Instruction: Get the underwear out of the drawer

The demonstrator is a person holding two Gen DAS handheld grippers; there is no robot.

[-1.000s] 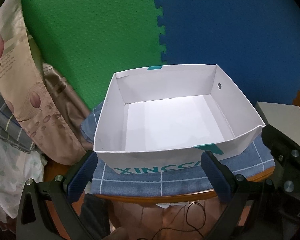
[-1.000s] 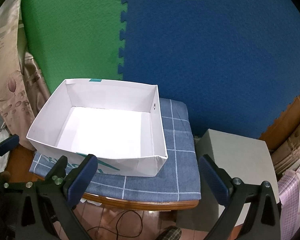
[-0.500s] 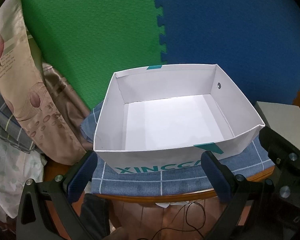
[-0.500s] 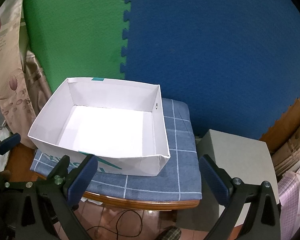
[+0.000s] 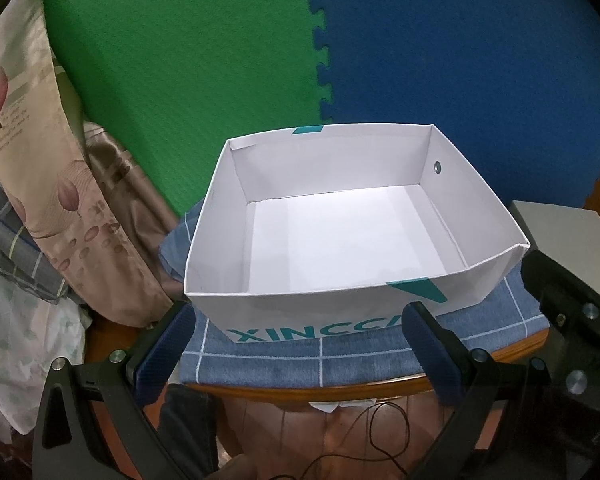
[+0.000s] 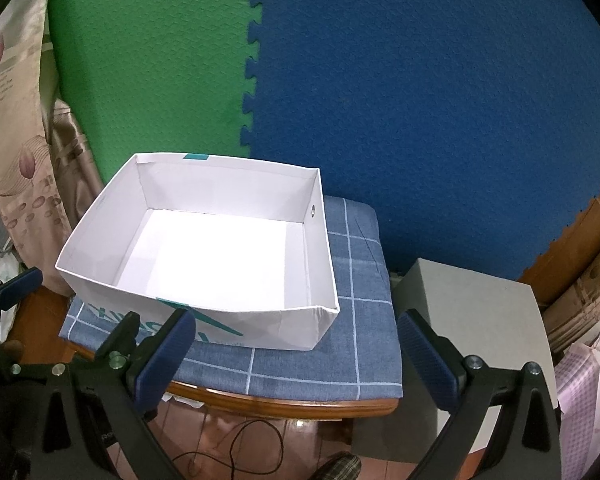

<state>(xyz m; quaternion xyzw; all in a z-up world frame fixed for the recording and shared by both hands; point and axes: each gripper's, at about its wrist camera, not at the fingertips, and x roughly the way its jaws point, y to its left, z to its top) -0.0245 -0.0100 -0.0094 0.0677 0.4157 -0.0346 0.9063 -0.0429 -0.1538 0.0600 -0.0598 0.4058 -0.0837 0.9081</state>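
Foam mats, one green [image 5: 172, 72] and one blue [image 6: 440, 100], interlock to form the wall ahead of both grippers. Patterned fabric [image 5: 32, 168] printed with pink flowers hangs off to the left of the left gripper. Ahead of the fingers and below the mats sits a blue checked cushion [image 6: 352, 320] on a wooden stool [image 6: 284, 402], and a grey cabinet [image 6: 476, 344] stands just beside the stool, ahead of the right gripper's right finger.

On the cushion rests a white box [image 5: 340, 236], the drawer of the task, open-topped with teal lettering on its near wall and a small round hole in its right wall. Its white floor lies bare in both views; no underwear shows in either one. The box lies directly ahead of the left gripper [image 5: 296, 354], whose blue-padded fingers [image 5: 164, 356] are spread wide and grip nothing, reaching just short of the near wall. The right gripper [image 6: 296, 360] hangs to the right of the box, its jaws likewise spread wide with nothing between them, its left pad overlapping the box's near corner in view. A thin black cable [image 6: 236, 448] loops across the floor under the stool.
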